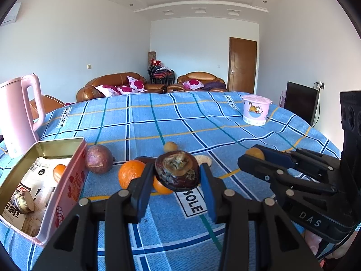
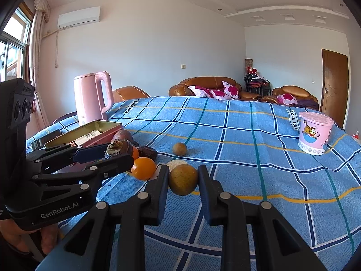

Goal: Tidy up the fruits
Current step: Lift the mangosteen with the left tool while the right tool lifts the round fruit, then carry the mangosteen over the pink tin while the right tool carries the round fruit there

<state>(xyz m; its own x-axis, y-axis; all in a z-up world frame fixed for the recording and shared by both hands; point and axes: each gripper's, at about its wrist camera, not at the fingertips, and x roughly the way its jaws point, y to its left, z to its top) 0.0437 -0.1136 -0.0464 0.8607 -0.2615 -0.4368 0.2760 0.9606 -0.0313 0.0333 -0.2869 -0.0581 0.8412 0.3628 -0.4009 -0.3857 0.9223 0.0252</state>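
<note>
Fruits lie scattered on a worktop (image 1: 225, 117) covered with a blue checked cloth. The left tool (image 1: 177, 174) is clamped on a dark, shrivelled, split-open fruit (image 1: 177, 169), which sits between its blue pads above the cloth. Just behind and beside that fruit are two oranges (image 1: 130, 172), a purplish round fruit (image 1: 98, 159), a small tan fruit (image 1: 170, 146) and a pale flat round piece (image 1: 203, 160). At the left stands an open pink tin (image 1: 67, 189) with printed paper, an orange and a wrapped item inside; the purplish fruit touches or nearly touches its wall. The right tool (image 2: 183, 180) grips a yellow-brown round fruit (image 2: 183, 179) between its narrow-set fingers, near the cloth; whether the fruit rests on it I cannot tell. In the right wrist view an orange (image 2: 143, 168) lies just left of that fruit. A pink kettle (image 2: 92, 97) stands behind the tin, and a pink lidded tub (image 2: 314, 133) sits well apart at the far right.
</note>
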